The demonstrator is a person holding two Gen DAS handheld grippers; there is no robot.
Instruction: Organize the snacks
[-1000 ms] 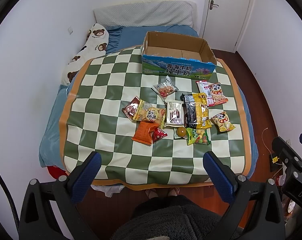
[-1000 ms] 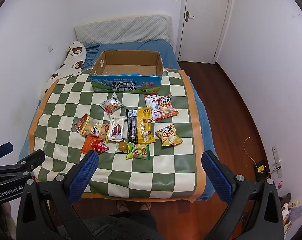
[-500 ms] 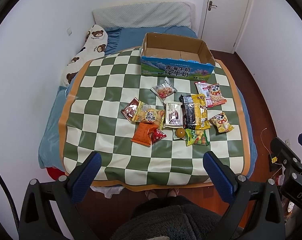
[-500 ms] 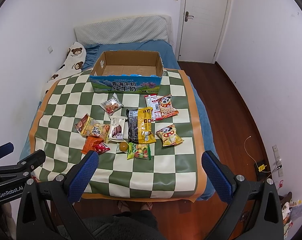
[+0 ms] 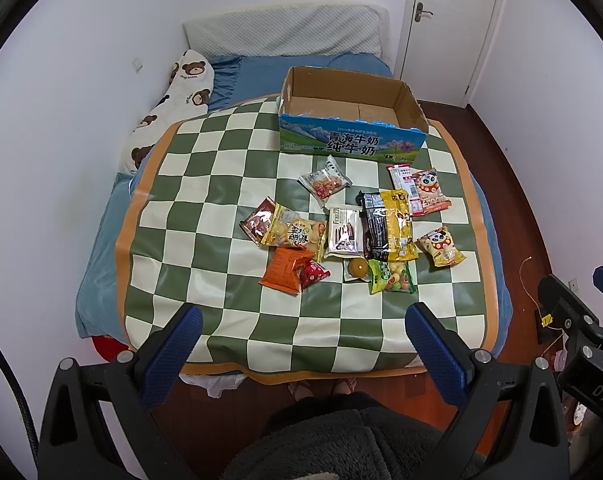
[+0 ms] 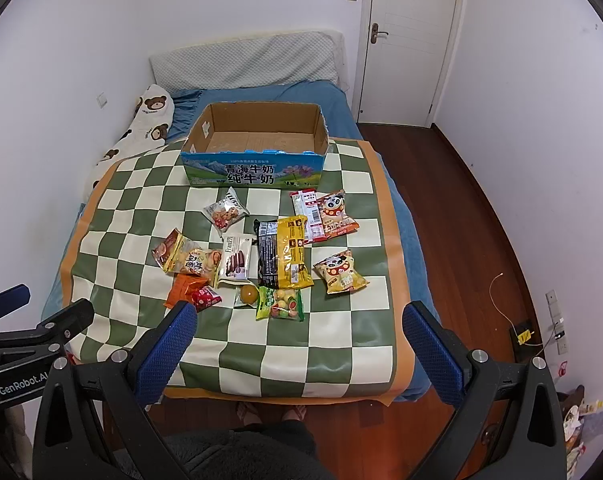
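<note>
A small bedroom with white walls, a closed door at the upper right of the frame, and a bed covered by a green-and-white checkered mat [image 5: 221, 184].

The left gripper [image 5: 301, 344] has its blue fingers [image 5: 173, 344] spread wide with nothing between them, low in the frame above the mat's near edge; the right gripper [image 6: 299, 340] is equally wide and empty. Over the last second both views have crept slightly closer to the bed, nothing else moved, so sorting has not begun, I'd judge.

Beyond the fingers, mid-frame, the snacks [image 5: 353, 232] lie scattered flat. The black-and-yellow packet [image 6: 283, 252] runs lengthwise toward the top of the frame. Farther up, the empty cardboard box [image 6: 253, 168] sits long side across, printed face toward me.
</note>
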